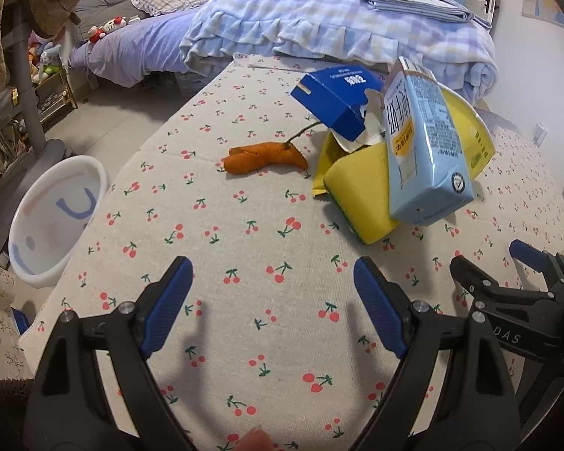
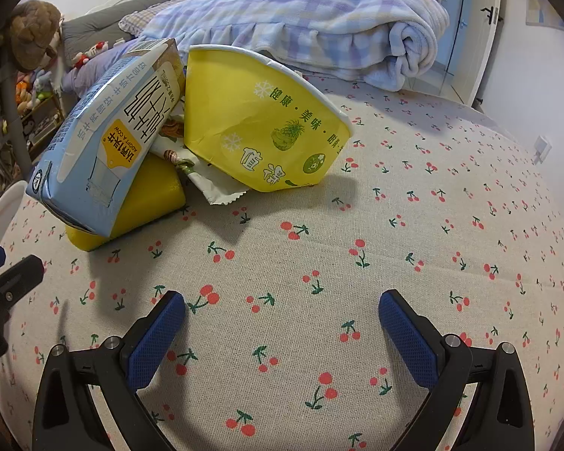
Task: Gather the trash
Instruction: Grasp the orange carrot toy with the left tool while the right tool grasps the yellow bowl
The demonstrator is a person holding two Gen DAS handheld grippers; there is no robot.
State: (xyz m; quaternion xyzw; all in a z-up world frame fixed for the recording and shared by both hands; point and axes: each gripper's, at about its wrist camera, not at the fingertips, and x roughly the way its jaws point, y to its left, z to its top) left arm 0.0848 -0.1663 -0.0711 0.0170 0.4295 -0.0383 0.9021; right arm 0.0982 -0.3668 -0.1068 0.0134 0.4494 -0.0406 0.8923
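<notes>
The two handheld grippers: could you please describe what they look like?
The left gripper and right gripper match: black plastic frames with triangular cut-outs, silver pivot bolts, and blue textured pads on the fingers. White "DAS" lettering marks the right gripper's body in the left view. No cables show.

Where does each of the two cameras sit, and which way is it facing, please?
Left wrist: on the left gripper, facing the orange peel, blue box and white bin off the table; open jaws and a fingertip show.
Right wrist: on the right gripper, facing the yellow paper bowl; open jaws show.
Shared: milk carton leaning on the yellow sponge, cherry tablecloth.
</notes>
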